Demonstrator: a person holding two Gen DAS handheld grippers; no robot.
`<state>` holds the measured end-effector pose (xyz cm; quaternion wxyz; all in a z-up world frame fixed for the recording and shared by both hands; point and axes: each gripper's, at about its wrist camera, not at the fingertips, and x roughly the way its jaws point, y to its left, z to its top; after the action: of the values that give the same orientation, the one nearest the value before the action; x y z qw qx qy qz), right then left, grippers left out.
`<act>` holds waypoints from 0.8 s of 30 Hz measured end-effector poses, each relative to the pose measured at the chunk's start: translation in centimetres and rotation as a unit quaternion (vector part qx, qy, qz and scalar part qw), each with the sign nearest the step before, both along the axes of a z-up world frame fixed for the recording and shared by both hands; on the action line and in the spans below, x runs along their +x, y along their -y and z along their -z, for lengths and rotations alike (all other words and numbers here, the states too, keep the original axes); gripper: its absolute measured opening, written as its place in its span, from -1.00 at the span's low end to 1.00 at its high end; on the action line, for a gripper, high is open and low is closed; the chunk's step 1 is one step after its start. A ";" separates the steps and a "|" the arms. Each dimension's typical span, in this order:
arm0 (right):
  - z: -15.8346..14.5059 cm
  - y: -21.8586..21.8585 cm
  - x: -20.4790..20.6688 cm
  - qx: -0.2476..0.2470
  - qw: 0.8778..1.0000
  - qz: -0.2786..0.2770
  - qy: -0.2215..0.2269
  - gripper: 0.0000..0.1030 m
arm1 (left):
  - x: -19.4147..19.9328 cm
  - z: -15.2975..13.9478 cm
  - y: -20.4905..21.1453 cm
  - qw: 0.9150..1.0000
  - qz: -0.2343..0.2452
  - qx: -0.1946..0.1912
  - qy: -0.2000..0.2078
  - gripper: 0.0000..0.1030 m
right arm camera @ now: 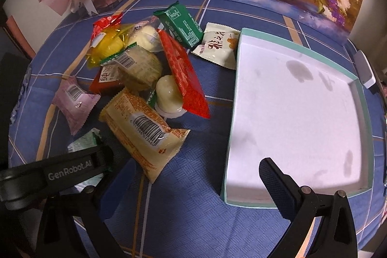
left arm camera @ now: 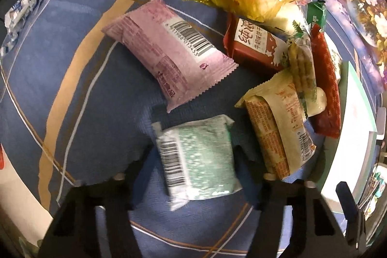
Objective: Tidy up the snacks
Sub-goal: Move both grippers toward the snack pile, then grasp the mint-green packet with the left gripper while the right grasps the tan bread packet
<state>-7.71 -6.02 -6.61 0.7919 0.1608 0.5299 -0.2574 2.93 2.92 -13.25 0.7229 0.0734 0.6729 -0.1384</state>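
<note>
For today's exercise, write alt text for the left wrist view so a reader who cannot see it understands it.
The left gripper points down with its fingers closed against a pale green snack packet on a blue patterned tablecloth. Beyond it lie a pink packet, a yellow-orange packet and a heap of other wrapped snacks.

Both wrist views look steeply down, close over the snack pile (left arm camera: 254, 52).

A blue tablecloth (left arm camera: 72, 64) with tan and white lines carries a pale pink packet (left arm camera: 169, 52), a mint-green speckled packet (left arm camera: 200, 156), a cream-and-orange packet (right arm camera: 142, 129) and a red patterned packet (right arm camera: 183, 74). The box (right arm camera: 362, 98) is teal-rimmed, white inside.
</note>
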 end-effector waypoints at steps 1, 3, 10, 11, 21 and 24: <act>0.0 -0.1 0.0 -0.001 1.000 0.000 0.000 1.00 | 0.2 -0.3 0.0 1.000 0.001 -0.001 0.000 0.04; 0.0 -0.2 0.1 -0.001 1.000 -0.001 0.003 1.00 | 0.6 -0.6 0.3 1.000 -0.004 -0.007 -0.005 0.02; -0.5 -1.6 1.2 -0.011 0.999 -0.031 0.019 1.00 | 4.4 -0.4 -2.6 0.999 -0.049 -0.016 -0.007 0.00; -0.6 -1.8 1.4 -0.015 0.999 -0.037 0.021 1.00 | 4.8 -0.3 -2.9 0.998 -0.056 -0.012 -0.005 0.00; 0.7 -2.8 3.8 0.006 0.997 -0.076 0.022 1.00 | 8.3 1.7 -6.2 0.994 -0.106 -0.017 -0.013 0.00; 0.8 -2.3 4.1 0.007 0.998 -0.057 0.027 1.00 | 9.2 2.4 -6.2 0.994 -0.106 -0.017 -0.014 0.01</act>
<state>-3.65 -3.73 -7.38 0.8183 0.1422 0.5185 -0.2035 12.09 9.16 -15.67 0.7252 -0.0125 0.6845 -0.0730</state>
